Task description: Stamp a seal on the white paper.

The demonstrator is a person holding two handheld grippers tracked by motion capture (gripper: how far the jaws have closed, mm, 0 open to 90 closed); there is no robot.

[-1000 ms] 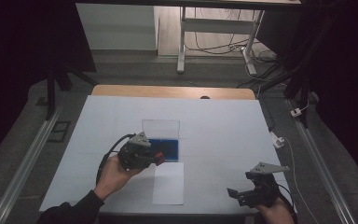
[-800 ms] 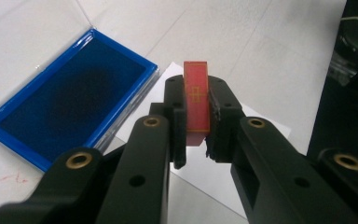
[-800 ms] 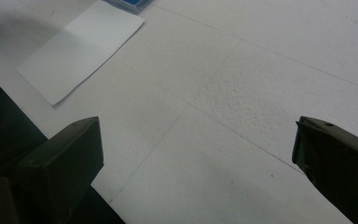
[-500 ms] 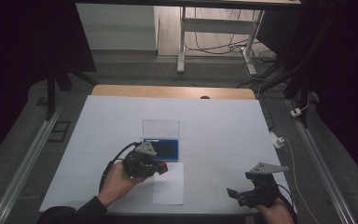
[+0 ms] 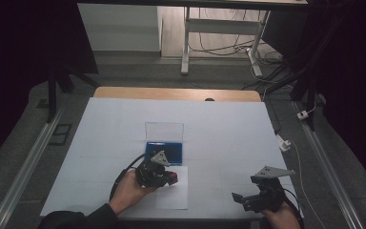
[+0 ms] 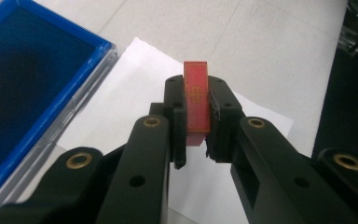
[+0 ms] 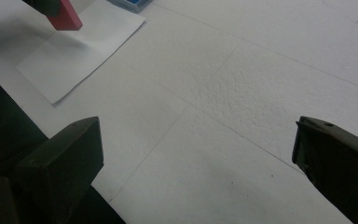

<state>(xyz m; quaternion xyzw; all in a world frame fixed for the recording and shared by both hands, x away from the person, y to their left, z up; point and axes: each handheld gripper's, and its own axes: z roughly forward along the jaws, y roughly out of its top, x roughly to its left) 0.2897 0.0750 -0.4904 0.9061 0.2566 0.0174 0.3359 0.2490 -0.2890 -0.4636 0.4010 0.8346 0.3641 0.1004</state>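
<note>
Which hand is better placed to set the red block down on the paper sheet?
Left. The left gripper is already shut on the red block, directly over the paper sheet. The right gripper sits open and empty, off to the side.

One red block (image 6: 196,100), clamped. One blue tray (image 5: 164,151) with one clear lid (image 5: 164,130) raised behind. One paper sheet (image 5: 174,195). Two claws: left (image 5: 167,178), right (image 5: 240,199). Two hands: left (image 5: 128,190), right (image 5: 279,217). One white tabletop (image 5: 219,129). One white plug (image 5: 284,142) off right edge.
</note>
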